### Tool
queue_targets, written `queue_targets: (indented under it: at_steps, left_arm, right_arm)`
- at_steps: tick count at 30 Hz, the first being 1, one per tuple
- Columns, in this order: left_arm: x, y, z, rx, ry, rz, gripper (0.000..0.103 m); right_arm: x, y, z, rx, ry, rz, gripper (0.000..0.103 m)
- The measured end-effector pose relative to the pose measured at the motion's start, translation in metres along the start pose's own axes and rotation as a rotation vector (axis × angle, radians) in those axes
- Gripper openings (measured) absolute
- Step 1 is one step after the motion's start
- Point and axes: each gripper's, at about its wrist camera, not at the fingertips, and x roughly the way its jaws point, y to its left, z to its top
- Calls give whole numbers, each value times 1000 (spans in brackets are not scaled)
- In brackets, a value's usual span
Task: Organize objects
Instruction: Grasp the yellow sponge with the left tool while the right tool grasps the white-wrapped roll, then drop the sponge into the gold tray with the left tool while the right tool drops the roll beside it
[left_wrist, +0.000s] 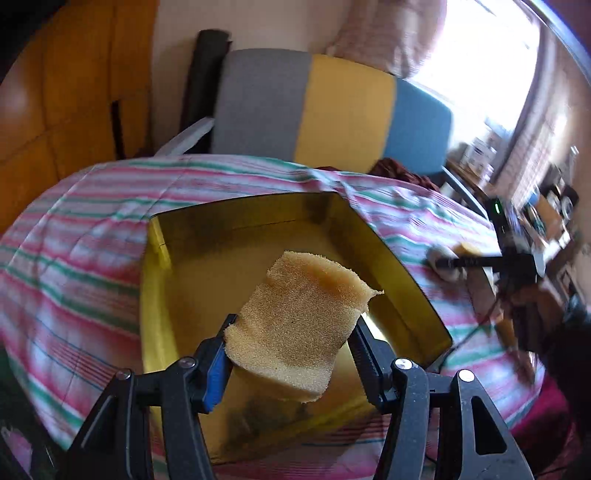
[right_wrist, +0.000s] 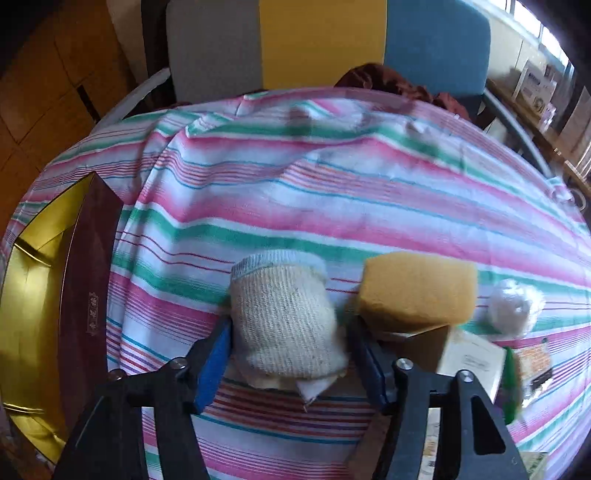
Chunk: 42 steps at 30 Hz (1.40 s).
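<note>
Sponges, a rolled sock and small oddments are seen spread over a striped cloth (right_wrist: 332, 206) covering the table. A torn yellow sponge piece (left_wrist: 299, 325) is pinched between the fingers of the left gripper (left_wrist: 291, 332) and is held in the air above a gold-lined box (left_wrist: 391, 273), whose floor is seen bare around it. The box is set toward the left edge of the table, its dark red outer wall (right_wrist: 88, 280) being seen from the right wrist camera.

A rolled cream sock (right_wrist: 284, 317) with a pale blue cuff is bracketed by the right gripper (right_wrist: 291, 339), whose fingers are drawn in against its two sides; no earlier view is given, and whether the sock is lifted off the cloth cannot be told. A second, whole yellow sponge (right_wrist: 417, 291) is seen just beside the sock on the right, resting on a small cardboard carton (right_wrist: 454, 350). A crumpled white ball (right_wrist: 515, 306) is placed near the sponge, toward the right edge. A chair back in grey, yellow and blue (right_wrist: 325, 40) is seen behind the far edge of the table.
</note>
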Motion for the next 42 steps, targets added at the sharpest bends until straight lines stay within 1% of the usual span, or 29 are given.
queue_targets:
  at_steps: [1, 2, 6, 8, 10, 11, 13, 15, 16, 18, 20, 23, 24, 25, 27, 28, 29, 31, 34, 36, 38, 40, 42]
  left_arm:
    - [2, 8, 4, -27, 6, 10, 60]
    - [5, 18, 11, -59, 11, 22, 60]
    - [26, 49, 30, -168, 40, 95, 60]
    - [39, 61, 40, -204, 51, 131, 60]
    - [49, 69, 47, -231, 65, 160, 60]
    - [56, 72, 51, -237, 71, 174, 60]
    - [70, 77, 58, -241, 78, 226, 61]
    - [84, 81, 64, -256, 106, 236, 62]
    - [89, 82, 66, -251, 108, 250, 62]
    - [104, 84, 73, -223, 111, 330, 62]
    - [118, 88, 78, -209, 129, 376, 63]
    - [131, 91, 82, -205, 138, 406, 65]
    - [134, 91, 83, -205, 140, 409, 68]
    - [134, 90, 84, -207, 141, 408, 74]
    - [130, 85, 85, -202, 119, 402, 81]
    - [128, 83, 85, -194, 109, 402, 84]
    - [127, 81, 85, -179, 103, 409, 85]
    - [124, 79, 87, -154, 97, 448, 85]
    - [104, 81, 85, -163, 63, 445, 85]
    - [82, 80, 79, -159, 24, 448, 85]
    - [57, 80, 66, -155, -14, 444, 85]
    - [34, 81, 49, -165, -33, 427, 85]
    - [18, 81, 33, -160, -37, 408, 84]
  right_arm:
    - [-1, 3, -2, -15, -18, -24, 56]
    - [-2, 5, -5, -18, -21, -21, 55]
    - [-10, 13, -27, -52, -20, 12, 55]
    - [-16, 19, -40, -81, -25, 37, 55]
    - [-20, 25, -51, -119, -28, 43, 55]
    - [-22, 28, -52, -132, -32, 45, 55]
    - [-23, 28, -55, -141, -43, 48, 55]
    - [-22, 28, -54, -141, -53, 51, 55]
    - [-22, 28, -54, -143, -57, 53, 55]
    - [-22, 29, -55, -155, -63, 52, 55]
    - [-21, 29, -56, -161, -67, 53, 55]
    - [-21, 29, -56, -167, -66, 54, 55]
    - [-21, 29, -55, -169, -65, 54, 55]
    - [-21, 29, -55, -169, -65, 53, 55]
    - [-21, 29, -55, -170, -65, 53, 55]
    - [-21, 29, -54, -170, -65, 53, 55]
    - [-21, 29, -54, -169, -64, 52, 55]
    - [-21, 29, -55, -173, -67, 49, 55]
    - [-20, 30, -56, -177, -77, 42, 55]
    - [-20, 30, -56, -174, -85, 38, 55]
    - [-22, 29, -56, -163, -94, 33, 55]
    - [-32, 27, -54, -141, -122, 30, 55]
    - [-48, 28, -52, -118, -153, 58, 55]
